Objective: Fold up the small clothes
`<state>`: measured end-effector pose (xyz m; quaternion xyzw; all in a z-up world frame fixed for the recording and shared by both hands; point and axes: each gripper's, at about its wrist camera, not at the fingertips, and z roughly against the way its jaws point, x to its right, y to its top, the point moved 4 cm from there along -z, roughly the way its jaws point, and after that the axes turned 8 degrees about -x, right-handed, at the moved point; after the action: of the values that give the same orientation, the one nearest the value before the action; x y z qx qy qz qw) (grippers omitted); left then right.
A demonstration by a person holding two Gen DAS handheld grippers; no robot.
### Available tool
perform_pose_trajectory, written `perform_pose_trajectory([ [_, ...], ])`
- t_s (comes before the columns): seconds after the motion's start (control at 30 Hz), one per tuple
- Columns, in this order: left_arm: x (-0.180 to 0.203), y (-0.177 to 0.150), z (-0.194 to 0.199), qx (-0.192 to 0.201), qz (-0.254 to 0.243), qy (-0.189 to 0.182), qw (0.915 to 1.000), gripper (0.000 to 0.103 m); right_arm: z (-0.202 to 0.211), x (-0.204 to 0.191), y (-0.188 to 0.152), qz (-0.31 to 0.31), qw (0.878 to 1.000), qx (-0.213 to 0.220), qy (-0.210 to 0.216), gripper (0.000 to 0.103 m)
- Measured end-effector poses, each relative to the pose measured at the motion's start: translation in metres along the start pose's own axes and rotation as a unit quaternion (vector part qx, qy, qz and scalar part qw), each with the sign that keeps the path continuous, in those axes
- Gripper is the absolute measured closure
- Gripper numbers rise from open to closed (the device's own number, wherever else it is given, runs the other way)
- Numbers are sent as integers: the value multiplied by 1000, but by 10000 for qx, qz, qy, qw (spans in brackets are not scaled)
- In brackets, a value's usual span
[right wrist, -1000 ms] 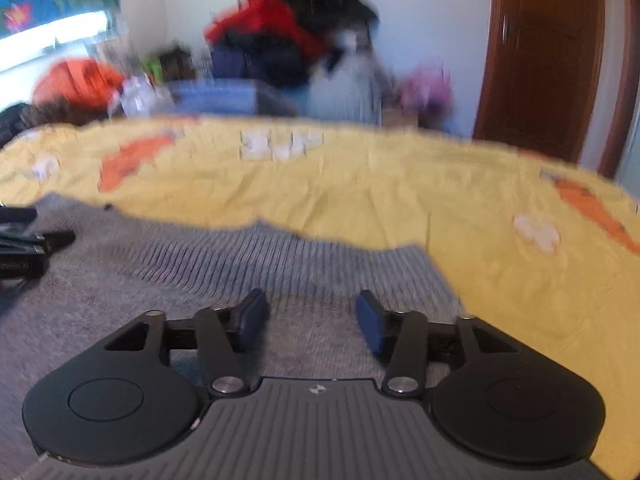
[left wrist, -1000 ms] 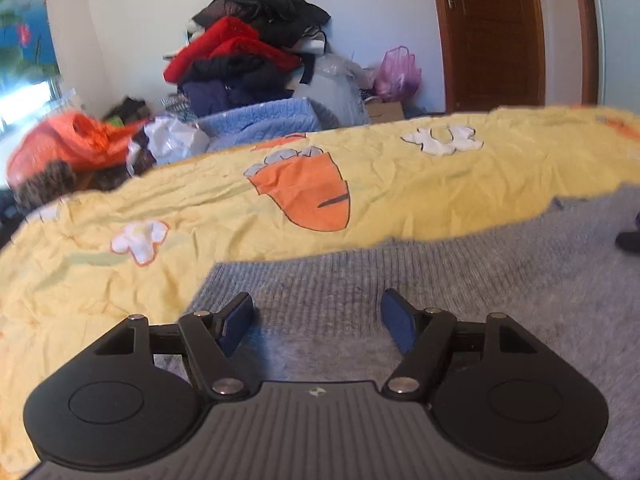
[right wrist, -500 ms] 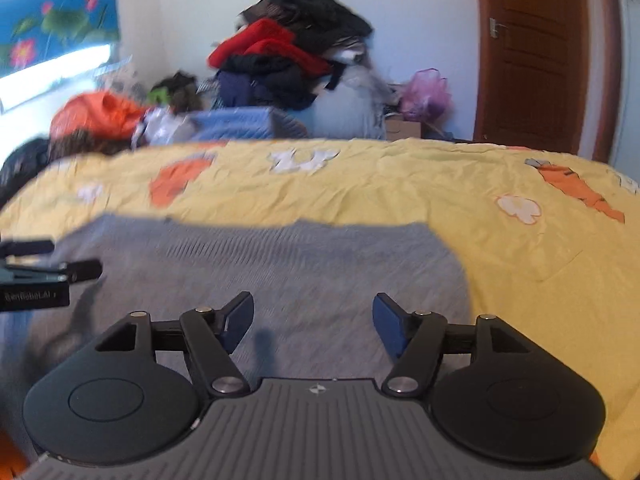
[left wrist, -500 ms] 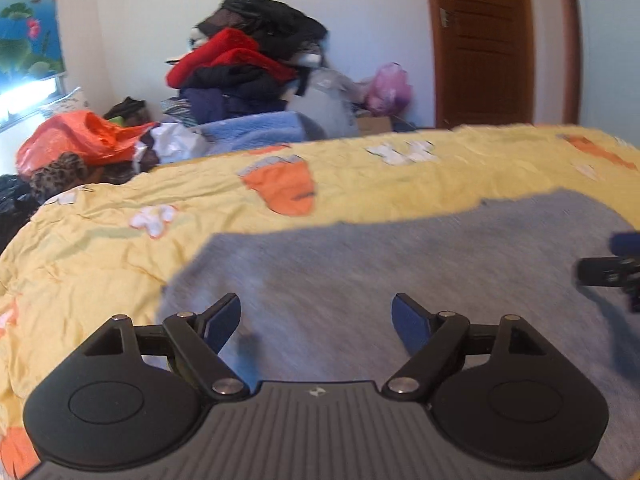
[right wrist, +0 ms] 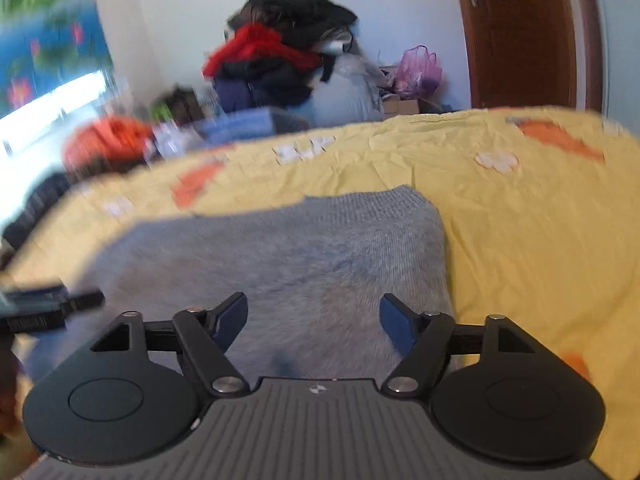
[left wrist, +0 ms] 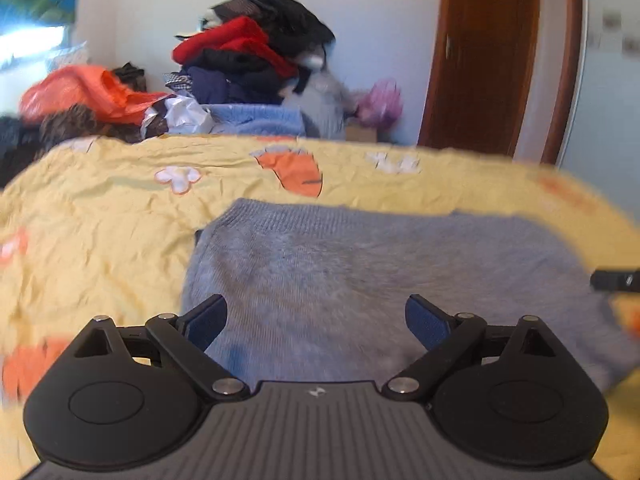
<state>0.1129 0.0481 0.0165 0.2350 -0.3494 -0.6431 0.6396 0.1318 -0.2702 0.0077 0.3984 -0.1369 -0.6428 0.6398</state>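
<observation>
- hovering my left tool [left wrist: 316,322] over the grey sweater's [left wrist: 360,272] left end, jaws just opened wide, nothing between them.
- sweater lies flat on the yellow bed [left wrist: 100,232], long axis running left to right.
- my right tool [right wrist: 312,320] over its right end, jaws just opened, empty.

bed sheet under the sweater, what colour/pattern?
Yellow bed sheet with orange carrot and white flower prints; clearest in the left wrist view.

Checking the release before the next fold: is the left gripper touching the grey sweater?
Apart. In the left wrist view the left gripper, whose jaws have just been opening, stands wide with nothing between its pads; the grey sweater lies flat below.
</observation>
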Motion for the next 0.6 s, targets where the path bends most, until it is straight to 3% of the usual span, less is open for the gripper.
perform_pose_trajectory([
  [0.07, -21, -20, 28, -32, 678, -268, 9973, 6, 32, 23, -17, -815, 9957, -17, 432, 22],
  [0.13, -48, -44, 42, -243, 1592, -508, 9856, 6, 51, 51, -40, -1730, 9814, -201, 803, 21],
  [0.23, -86, -79, 47, -624, 3045, -819, 9469, 8, 62, 85, -69, -2797, 9538, -519, 966, 21],
  [0.27, -93, -85, 51, -447, 3405, -1051, 9333, 6, 63, 90, -74, -2982, 9476, -563, 1003, 21],
  [0.4, -107, -87, 40, -435, 4490, -1782, 8745, 6, 49, 86, -80, -3189, 9389, -636, 1127, 21],
  [0.43, -105, -84, 33, -390, 4589, -1927, 8665, 6, 44, 82, -78, -3181, 9386, -625, 1185, 20],
  [0.5, -101, -75, 21, -330, 4616, -2025, 8631, 6, 31, 74, -73, -3225, 9368, -546, 1240, 20],
  [0.6, -93, -62, -1, -378, 4758, -2325, 8474, 6, 10, 65, -62, -3369, 9303, -499, 1361, 20],
])
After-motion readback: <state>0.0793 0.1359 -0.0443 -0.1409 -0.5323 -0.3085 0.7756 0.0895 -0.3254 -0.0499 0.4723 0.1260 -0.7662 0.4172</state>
